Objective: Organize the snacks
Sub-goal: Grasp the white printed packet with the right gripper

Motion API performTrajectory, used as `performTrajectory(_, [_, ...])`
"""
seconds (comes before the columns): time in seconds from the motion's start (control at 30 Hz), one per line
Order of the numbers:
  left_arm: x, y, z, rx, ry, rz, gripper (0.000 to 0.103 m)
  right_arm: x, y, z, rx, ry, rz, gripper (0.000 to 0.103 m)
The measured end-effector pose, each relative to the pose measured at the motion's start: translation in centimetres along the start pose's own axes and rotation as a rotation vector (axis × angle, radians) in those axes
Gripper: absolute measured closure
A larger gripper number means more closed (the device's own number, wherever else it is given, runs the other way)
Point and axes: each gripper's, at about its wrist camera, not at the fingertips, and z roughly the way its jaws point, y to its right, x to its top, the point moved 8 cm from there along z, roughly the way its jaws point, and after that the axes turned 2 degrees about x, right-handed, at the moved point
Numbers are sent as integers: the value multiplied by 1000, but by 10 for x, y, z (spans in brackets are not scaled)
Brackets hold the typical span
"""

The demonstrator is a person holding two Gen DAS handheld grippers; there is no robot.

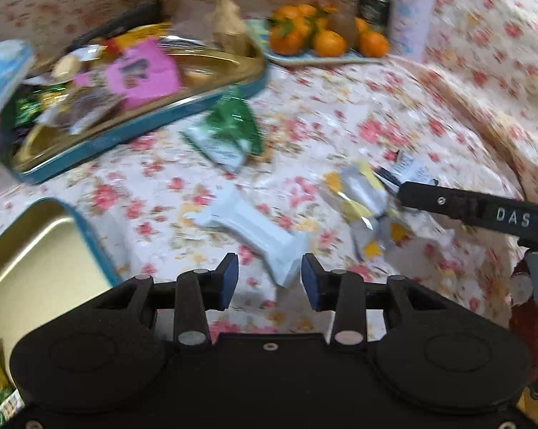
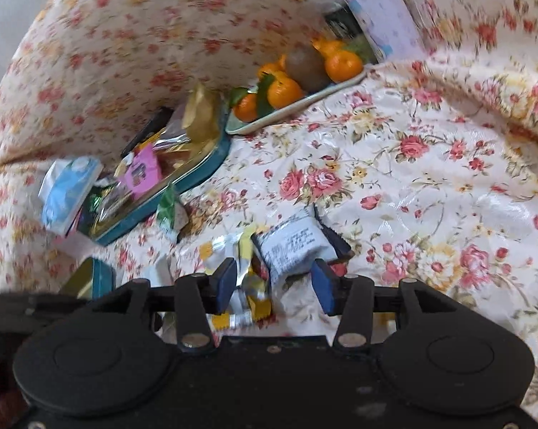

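Ahead of my left gripper (image 1: 270,280) the white bar (image 1: 249,227) lies alone on bare floral cloth (image 1: 394,107). Right of it, yellow-and-silver wrappers (image 1: 361,207) crowd together. The blue tin (image 1: 126,136), heaped with packets, and the tangerine plate (image 1: 319,59) block the far side.

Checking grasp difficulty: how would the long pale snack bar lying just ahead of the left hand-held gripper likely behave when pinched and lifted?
The pale snack bar looks like a sealed film wrapper, so probably light and somewhat slippery. Its flared, crimped end would likely flop, while the middle seems stiffer. It lies flat on the floral cloth, so rolling seems unlikely.
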Motion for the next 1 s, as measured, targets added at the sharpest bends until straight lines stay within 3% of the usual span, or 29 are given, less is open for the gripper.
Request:
performTrajectory(0.2, [4, -24, -5, 43, 41, -162, 55, 21, -4, 21, -54, 8, -1, 41])
performTrajectory(0.47, [7, -25, -13, 81, 106, -217, 55, 29, -10, 41, -252, 80, -148, 42])
performTrajectory(0.6, [7, -24, -24, 112, 187, -233, 55, 28, -11, 25, -321, 240, -225, 39])
performTrajectory(0.67, [7, -25, -32, 124, 243, -255, 55, 30, -14, 14, -319, 309, -279, 23])
performTrajectory(0.83, [14, -27, -54, 160, 370, -298, 54, 40, -30, -16, -345, 498, -386, 22])
performTrajectory(0.87, [16, -28, -57, 166, 385, -299, 53, 42, -34, -21, -342, 533, -406, 17])
performTrajectory(0.93, [20, -28, -59, 177, 391, -294, 52, 47, -41, -25, -328, 569, -433, 7])
performTrajectory(1.0, [23, -28, -59, 192, 381, -296, 52, 49, -45, -25, -262, 561, -425, 6])
